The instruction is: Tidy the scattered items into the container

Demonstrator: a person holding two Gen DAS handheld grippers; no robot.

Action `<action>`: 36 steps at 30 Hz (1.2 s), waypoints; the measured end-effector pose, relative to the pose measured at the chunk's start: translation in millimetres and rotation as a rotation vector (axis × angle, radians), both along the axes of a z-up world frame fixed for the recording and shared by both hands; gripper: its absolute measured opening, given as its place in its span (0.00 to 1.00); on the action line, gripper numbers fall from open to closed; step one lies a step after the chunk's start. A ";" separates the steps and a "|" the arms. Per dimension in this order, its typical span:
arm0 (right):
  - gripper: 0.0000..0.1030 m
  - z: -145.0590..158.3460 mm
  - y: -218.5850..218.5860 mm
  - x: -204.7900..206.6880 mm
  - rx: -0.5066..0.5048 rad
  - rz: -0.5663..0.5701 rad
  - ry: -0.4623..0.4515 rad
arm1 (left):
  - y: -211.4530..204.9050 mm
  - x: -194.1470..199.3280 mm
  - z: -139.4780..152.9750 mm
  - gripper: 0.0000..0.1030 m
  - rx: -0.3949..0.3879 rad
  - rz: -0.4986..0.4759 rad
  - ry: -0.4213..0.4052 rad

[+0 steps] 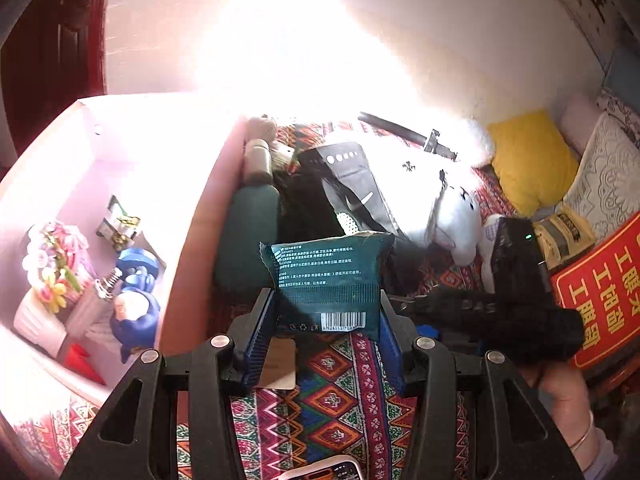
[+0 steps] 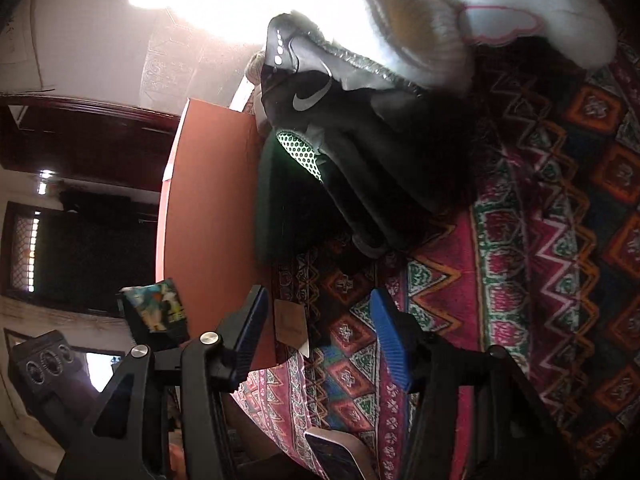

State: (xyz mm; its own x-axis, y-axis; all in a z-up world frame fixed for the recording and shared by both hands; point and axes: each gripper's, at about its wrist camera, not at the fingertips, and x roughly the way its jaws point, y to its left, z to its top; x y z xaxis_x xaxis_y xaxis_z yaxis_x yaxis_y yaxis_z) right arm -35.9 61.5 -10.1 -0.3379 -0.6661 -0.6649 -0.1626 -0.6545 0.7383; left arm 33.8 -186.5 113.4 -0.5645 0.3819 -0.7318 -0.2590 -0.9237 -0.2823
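Note:
My left gripper [image 1: 326,312] is shut on a dark green packet [image 1: 326,280] and holds it above the patterned cloth, just right of the pink box [image 1: 188,216]. The box holds a blue figurine [image 1: 134,304], a flower toy [image 1: 56,268] and a small snack packet [image 1: 118,224]. My right gripper [image 2: 316,328] is open and empty over the cloth beside the box's orange wall [image 2: 208,208]. A small tan card [image 2: 290,322] lies between its fingers on the cloth. A black Nike pouch [image 2: 320,104] and a dark green bottle [image 1: 248,228] lie near the box.
A white plush toy [image 1: 448,204] and a sheathed sword [image 1: 408,134] lie behind the pouch. A yellow pillow [image 1: 528,160], a red sign [image 1: 600,284] and the other black gripper [image 1: 516,292] are at right. A phone [image 2: 340,456] lies at the near edge.

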 end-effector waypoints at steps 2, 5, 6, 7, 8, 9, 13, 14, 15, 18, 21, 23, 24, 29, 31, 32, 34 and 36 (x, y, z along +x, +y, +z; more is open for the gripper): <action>0.44 -13.1 -9.2 -5.4 0.059 -0.029 -0.043 | -15.3 0.5 6.4 0.44 0.010 0.011 0.005; 0.42 -28.3 -12.9 -11.5 0.104 -0.107 -0.055 | -31.9 -5.2 7.7 0.44 0.003 0.028 0.003; 0.42 -28.3 -11.5 -13.7 0.094 -0.137 -0.040 | -36.0 -6.8 7.3 0.44 0.004 0.031 -0.001; 0.42 -29.1 -9.7 -16.3 0.081 -0.162 -0.033 | -38.5 -10.0 6.6 0.44 0.005 0.033 -0.005; 0.42 -31.5 -7.0 -18.8 0.065 -0.185 -0.027 | -39.1 -11.9 5.1 0.44 0.005 0.035 -0.006; 0.37 -34.6 -3.8 -20.3 0.053 -0.205 -0.020 | -40.6 -11.9 3.4 0.44 0.004 0.037 -0.005; 0.28 -39.8 5.6 -9.8 0.001 -0.224 -0.008 | -41.0 -11.2 6.6 0.44 0.011 0.050 0.005; 0.27 -38.9 6.6 -3.7 -0.012 -0.222 -0.008 | -41.2 -12.1 7.5 0.44 0.016 0.052 0.008; 0.26 -37.7 6.7 3.2 -0.022 -0.214 -0.008 | -40.7 -12.7 8.6 0.44 0.020 0.054 0.011; 0.25 -33.7 2.0 25.4 -0.054 -0.167 -0.021 | -39.3 -11.5 13.0 0.44 0.028 0.055 0.020; 0.25 -22.3 -8.6 45.1 -0.071 -0.097 -0.006 | -38.9 -9.6 16.9 0.44 0.036 0.055 0.027; 0.25 -13.2 -14.2 56.3 -0.087 -0.060 0.012 | -40.0 -8.5 19.4 0.44 0.040 0.055 0.032; 0.25 -9.5 -16.1 61.4 -0.097 -0.045 0.017 | -40.7 -7.9 20.5 0.44 0.042 0.056 0.035; 0.25 7.4 -15.1 81.3 -0.082 -0.009 0.053 | -48.6 -7.4 24.6 0.44 0.052 0.076 0.044; 0.26 13.0 -11.6 86.4 -0.062 -0.009 0.067 | -51.3 -7.5 25.5 0.44 0.058 0.086 0.044; 0.26 15.6 -9.8 87.6 -0.043 -0.009 0.074 | -52.6 -7.9 25.6 0.44 0.061 0.091 0.044; 0.26 25.3 4.7 89.3 0.015 -0.007 0.074 | -53.7 -8.6 25.2 0.44 0.064 0.096 0.042; 0.26 23.5 20.3 93.2 0.072 -0.011 0.045 | -53.7 -8.9 24.4 0.44 0.063 0.094 0.042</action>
